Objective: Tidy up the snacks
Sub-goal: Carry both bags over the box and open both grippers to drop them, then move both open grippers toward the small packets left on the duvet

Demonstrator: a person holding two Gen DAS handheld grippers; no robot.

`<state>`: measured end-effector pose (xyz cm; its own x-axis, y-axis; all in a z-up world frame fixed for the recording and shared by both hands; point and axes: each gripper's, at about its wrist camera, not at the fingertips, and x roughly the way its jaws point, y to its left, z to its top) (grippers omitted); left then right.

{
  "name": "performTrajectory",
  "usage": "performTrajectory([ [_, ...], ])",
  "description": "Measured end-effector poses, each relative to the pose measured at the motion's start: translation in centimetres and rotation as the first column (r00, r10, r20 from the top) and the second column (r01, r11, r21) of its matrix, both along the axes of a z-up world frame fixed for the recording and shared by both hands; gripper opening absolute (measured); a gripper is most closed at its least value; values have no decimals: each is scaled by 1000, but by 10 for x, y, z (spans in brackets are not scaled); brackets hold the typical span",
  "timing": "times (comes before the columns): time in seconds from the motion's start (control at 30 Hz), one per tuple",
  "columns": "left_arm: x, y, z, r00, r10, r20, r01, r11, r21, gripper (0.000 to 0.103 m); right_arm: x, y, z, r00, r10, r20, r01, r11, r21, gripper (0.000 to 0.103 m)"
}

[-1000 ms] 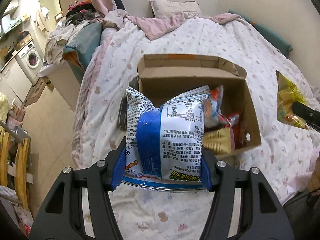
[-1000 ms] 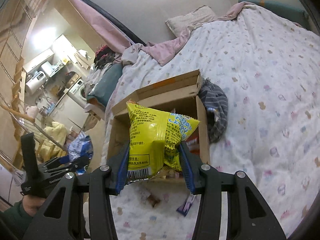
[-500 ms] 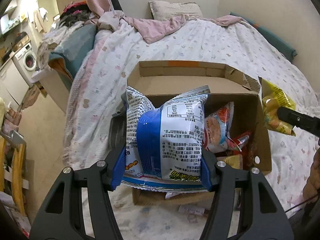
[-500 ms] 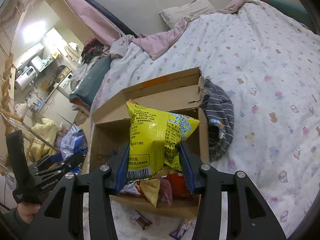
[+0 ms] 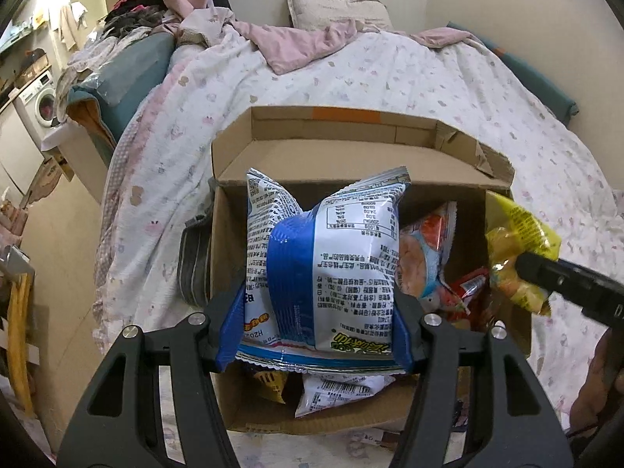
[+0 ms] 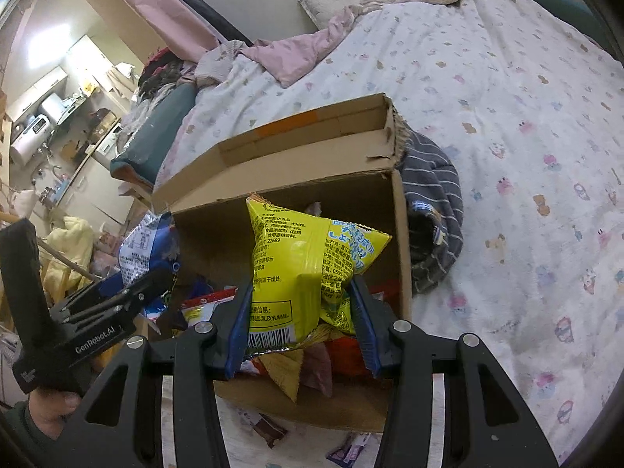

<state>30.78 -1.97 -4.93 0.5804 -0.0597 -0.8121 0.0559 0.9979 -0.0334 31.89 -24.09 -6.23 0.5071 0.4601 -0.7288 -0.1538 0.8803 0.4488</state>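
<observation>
My left gripper (image 5: 314, 321) is shut on a puffy blue-and-white snack bag (image 5: 327, 265), which hangs over the left part of an open cardboard box (image 5: 343, 144) on the bed. My right gripper (image 6: 300, 312) is shut on a yellow snack bag (image 6: 304, 269), held above the box (image 6: 296, 144) on its right side. Several snack packets (image 5: 425, 261) lie inside the box. In the left wrist view the yellow bag (image 5: 514, 249) shows at the right. In the right wrist view the blue bag (image 6: 144, 245) and left gripper (image 6: 156, 277) show at the left.
The box rests on a bed with a patterned white cover (image 6: 526, 156). A grey striped garment (image 6: 433, 210) lies against the box's right wall. Loose wrappers (image 6: 269, 431) lie on the cover in front of the box. The bed's left edge drops to the floor (image 5: 58, 241).
Both grippers have come nearer to the box and lower, each still gripping its bag. The box now fills more of both views, and the yellow bag has moved in over its right wall.
</observation>
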Motion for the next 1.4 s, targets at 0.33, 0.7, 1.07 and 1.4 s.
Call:
performTrajectory([
  [0.33,-4,0,-3,1000,-3,-1,3,1000,4,59,1,-1,-2,1000,-6,-10,6,1000,1,51],
  [0.7,-3,5,-4,1000,0,-11,0,1000,-29,60,0,1,-6,1000,6,-27,-6,1000,-6,51],
  [1.07,-5,18,4,998,60,18,-59,995,-82,89,3,-3,-3,1000,-7,-28,8,1000,17,64],
  [1.4,-6,11,-1,1000,25,9,-24,999,-48,89,2,-10,3,999,-34,-3,34,999,39,87],
])
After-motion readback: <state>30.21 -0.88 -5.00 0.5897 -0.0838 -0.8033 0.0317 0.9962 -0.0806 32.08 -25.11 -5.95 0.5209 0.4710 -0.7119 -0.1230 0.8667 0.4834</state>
